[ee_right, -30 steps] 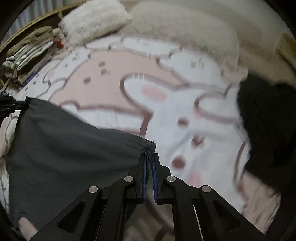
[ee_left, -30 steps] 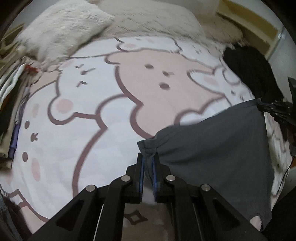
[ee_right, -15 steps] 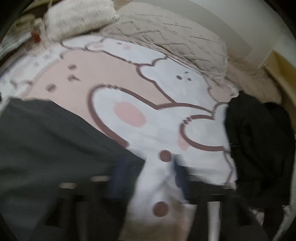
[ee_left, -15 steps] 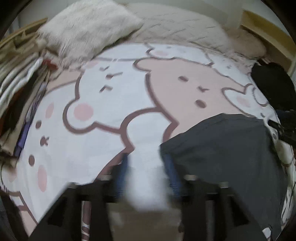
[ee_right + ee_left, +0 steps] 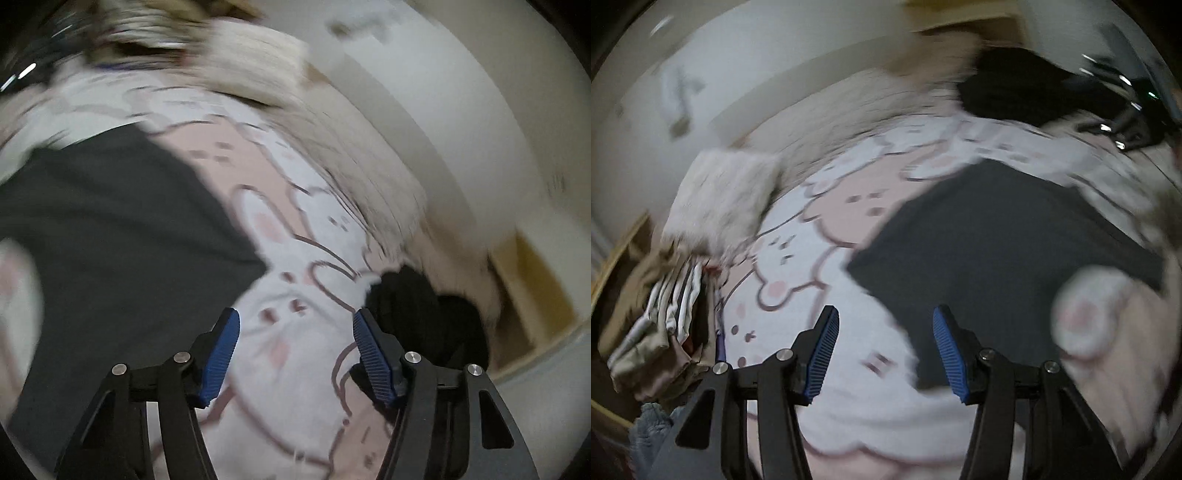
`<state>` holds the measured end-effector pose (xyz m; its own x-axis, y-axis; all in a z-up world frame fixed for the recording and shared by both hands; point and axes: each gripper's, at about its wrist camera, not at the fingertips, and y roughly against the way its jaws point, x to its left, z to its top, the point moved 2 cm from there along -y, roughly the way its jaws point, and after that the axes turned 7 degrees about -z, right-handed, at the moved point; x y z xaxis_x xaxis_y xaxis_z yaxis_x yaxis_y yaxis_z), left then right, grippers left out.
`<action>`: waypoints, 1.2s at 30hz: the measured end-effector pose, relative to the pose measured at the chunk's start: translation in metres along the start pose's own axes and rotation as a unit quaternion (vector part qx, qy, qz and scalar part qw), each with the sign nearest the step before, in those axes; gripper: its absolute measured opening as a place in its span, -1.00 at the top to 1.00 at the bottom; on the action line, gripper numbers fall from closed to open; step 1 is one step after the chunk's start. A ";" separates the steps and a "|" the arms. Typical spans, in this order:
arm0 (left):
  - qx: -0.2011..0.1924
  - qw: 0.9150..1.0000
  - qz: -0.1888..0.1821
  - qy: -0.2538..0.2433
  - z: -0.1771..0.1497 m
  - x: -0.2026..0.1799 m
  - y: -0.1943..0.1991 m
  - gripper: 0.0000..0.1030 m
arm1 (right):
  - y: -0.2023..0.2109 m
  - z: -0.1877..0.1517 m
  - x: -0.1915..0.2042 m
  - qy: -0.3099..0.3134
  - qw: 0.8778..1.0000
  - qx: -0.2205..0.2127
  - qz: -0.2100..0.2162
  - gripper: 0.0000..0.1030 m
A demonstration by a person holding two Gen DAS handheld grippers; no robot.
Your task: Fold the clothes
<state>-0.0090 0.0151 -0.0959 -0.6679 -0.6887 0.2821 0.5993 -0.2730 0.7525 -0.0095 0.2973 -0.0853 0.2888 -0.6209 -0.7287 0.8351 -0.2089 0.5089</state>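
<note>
Bed (image 5: pixel 871 417): surface covered by a white and pink cartoon-rabbit bedspread (image 5: pixel 295 332), outlines in dark mauve; both views heavily motion-blurred.

Left wrist view, left to right:
- Stack of folded clothes (image 5: pixel 672 314), striped and beige pieces, at the bed's left edge, with a wooden frame piece beyond it.
- Fluffy white cushion (image 5: pixel 727 199) at the far-left corner of the bed, just above the stack.
- Pale wall (image 5: pixel 746 74) behind the bed (marks on it too blurred to identify).
- Left gripper (image 5: pixel 882 347): blue-padded jaws spread apart, nothing between them, only bedspread beneath.
- Dark grey garment (image 5: pixel 1004 243): lying flat on the bedspread, right of centre, its near-left edge close to the gripper's right finger but not gripped.
- Black clothing heap (image 5: pixel 1027 88) at the far-right corner of the bed.
- Right gripper's black frame visible at the right edge of the bed.

Right wrist view, left to right:
- Dark grey garment (image 5: pixel 110 236) spread over the left half of the bed.
- Right gripper (image 5: pixel 295 339): jaws apart and closing, empty, over bare bedspread just right of the garment's edge.
- Quilted beige cover (image 5: pixel 369 177) along the head of the bed.
- Black clothing heap (image 5: pixel 417 306) just beyond the right finger.
- Pale wall (image 5: pixel 461 110) and yellowish wooden shelf (image 5: pixel 535 280) at the right.
</note>
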 end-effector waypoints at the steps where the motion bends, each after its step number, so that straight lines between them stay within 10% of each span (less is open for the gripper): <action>1: 0.002 1.000 -0.010 -0.024 -0.006 -0.020 0.013 -0.02 | 0.023 -0.007 0.013 0.031 0.999 -0.017 0.008 -0.24; 12: 0.047 0.967 -0.028 -0.249 -0.106 -0.154 0.038 -0.02 | 0.138 -0.102 0.168 0.326 0.936 -0.097 0.094 -0.14; 21: 0.056 0.944 0.007 -0.324 -0.132 -0.186 0.009 -0.04 | 0.121 -0.105 0.206 0.370 0.925 -0.078 0.033 0.08; 26: 0.061 0.952 0.021 -0.301 -0.118 -0.181 -0.010 -0.05 | 0.111 -0.099 0.209 0.360 0.931 -0.056 0.030 0.15; 29: 0.073 0.960 0.027 -0.269 -0.106 -0.174 -0.020 0.90 | 0.109 -0.098 0.211 0.355 0.933 -0.039 0.049 0.55; 31: 0.075 0.967 0.030 -0.242 -0.096 -0.165 -0.020 0.90 | 0.111 -0.095 0.208 0.351 0.934 -0.032 0.053 0.90; 36: 0.003 0.974 0.054 -0.219 -0.067 -0.151 0.032 0.90 | 0.131 -0.057 0.151 0.282 0.954 -0.098 -0.034 0.94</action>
<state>0.1402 0.0653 -0.1545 -0.7267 -0.3599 0.5851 0.6741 -0.2099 0.7082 0.1702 0.2197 -0.1548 0.3904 -0.0952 -0.9157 0.9164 -0.0552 0.3965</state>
